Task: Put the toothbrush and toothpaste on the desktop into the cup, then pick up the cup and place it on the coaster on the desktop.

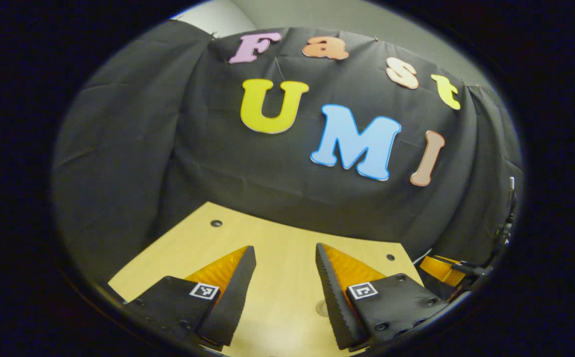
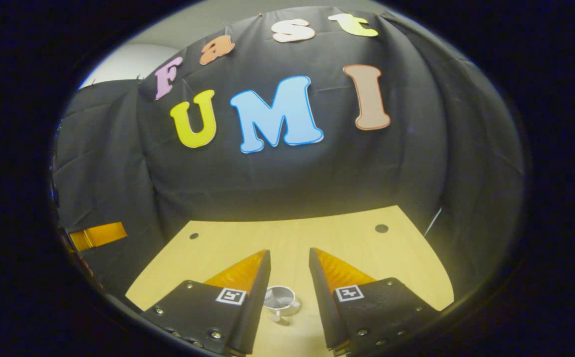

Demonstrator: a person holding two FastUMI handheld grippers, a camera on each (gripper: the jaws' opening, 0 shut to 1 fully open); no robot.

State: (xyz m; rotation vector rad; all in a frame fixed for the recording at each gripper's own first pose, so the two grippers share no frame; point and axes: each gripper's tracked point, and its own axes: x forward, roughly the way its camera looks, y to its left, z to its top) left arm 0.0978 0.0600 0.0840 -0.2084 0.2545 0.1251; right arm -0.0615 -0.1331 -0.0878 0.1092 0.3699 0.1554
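1. Wood-grain desk (image 2: pixel 347 238) runs under both tools up to the black cloth wall (image 2: pixel 277 178).
2. My right tool (image 2: pixel 289 258) hangs released, jaws apart with nothing between the pads.
3. I see the cup (image 2: pixel 281 300) just below and ahead of that tool, in the gap between its two fingers, standing on the desk with its mouth up.
4. It looks like a small shiny metal cup, pale inside; I cannot tell whether anything lies in it.
5. My left tool (image 1: pixel 285 258) is also released, jaws wide over bare desk, holding nothing.
6. A faint round mark (image 1: pixel 322 308) sits on the desk beside its right finger; I cannot tell if it is the coaster.
7. I judge the right tool the nearer one to the cup, needing a short drop straight down.
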